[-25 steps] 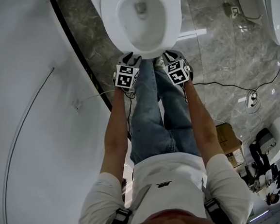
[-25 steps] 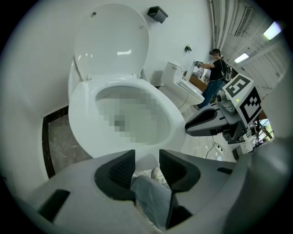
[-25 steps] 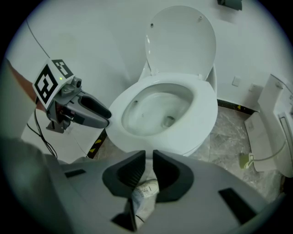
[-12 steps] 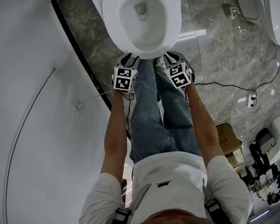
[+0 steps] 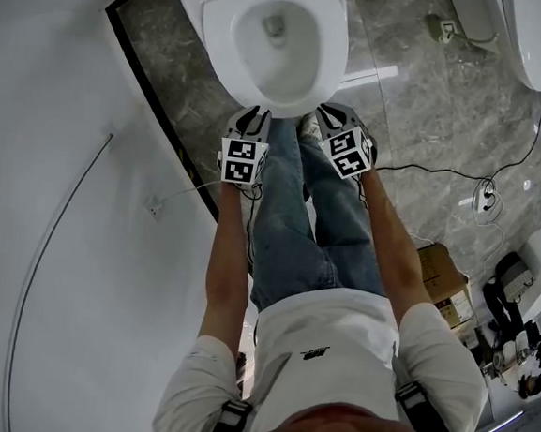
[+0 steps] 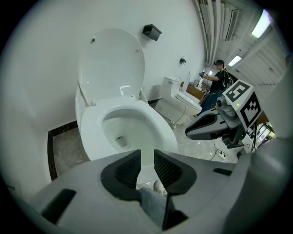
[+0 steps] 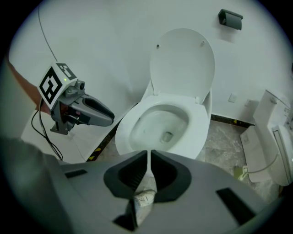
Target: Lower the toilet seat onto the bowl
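The white toilet seat lies flat on the bowl, and the lid stands upright against the wall. Both grippers hover just in front of the bowl's front rim, touching nothing. My left gripper has just been closing; a narrow gap remains between its jaws, with nothing in it. My right gripper has its jaws together and empty. In the head view the left gripper and right gripper flank the person's legs. The seat and lid also show in the right gripper view.
A white wall runs along the left, with a dark floor border. A second toilet stands to the right. Cables and a plug strip lie on the marble floor, near a cardboard box. A person stands far back.
Both grippers have drawn back a little from the bowl's front rim toward me. The seat and lid have not moved.
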{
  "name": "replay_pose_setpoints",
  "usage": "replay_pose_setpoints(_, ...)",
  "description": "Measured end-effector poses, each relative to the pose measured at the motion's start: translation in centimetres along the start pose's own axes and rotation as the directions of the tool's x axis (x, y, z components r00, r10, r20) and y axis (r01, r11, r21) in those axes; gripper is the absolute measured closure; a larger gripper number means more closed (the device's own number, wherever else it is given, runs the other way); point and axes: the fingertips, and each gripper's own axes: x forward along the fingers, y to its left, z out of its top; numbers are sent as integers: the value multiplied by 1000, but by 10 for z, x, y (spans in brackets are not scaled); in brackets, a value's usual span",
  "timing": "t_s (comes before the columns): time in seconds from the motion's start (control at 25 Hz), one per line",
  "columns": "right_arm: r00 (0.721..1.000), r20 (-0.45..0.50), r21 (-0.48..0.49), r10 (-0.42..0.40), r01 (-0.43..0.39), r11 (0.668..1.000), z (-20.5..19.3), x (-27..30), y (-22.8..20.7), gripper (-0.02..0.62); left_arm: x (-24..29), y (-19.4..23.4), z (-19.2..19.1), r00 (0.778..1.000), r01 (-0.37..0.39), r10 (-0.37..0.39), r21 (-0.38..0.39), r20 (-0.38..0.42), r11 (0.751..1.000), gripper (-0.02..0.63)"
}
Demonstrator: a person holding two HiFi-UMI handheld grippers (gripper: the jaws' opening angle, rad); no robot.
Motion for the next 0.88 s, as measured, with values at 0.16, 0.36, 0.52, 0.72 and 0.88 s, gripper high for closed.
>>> replay_pose_setpoints(0.16, 998, 59, -7, -14, 15, 1000, 25, -17, -2, 552, -11, -5, 23, 999, 0, -2, 36, 42, 999, 520)
replay_pose_setpoints(0.36, 992, 126, -24, -18, 22, 999, 56, -38, -5, 554, -28, -13, 55, 995, 2, -9, 67, 98, 998, 540)
replay_pose_setpoints(0.52, 984, 176, -39, -21, 28, 999, 80, -55, -5, 554, -45, -16, 80, 989, -11, -1, 80, 151, 997, 552)
replay_pose_setpoints(0.72, 970, 243, -49, -27, 40, 998, 109, -79, -5, 557, -66, -20, 108, 980, -27, 5, 111, 199, 993, 563)
replay_pose_setpoints(0.88, 948, 316, -29, -19, 30, 999, 133, -100, 0, 559, -83, -23, 127, 971, -40, 9, 127, 238, 991, 566)
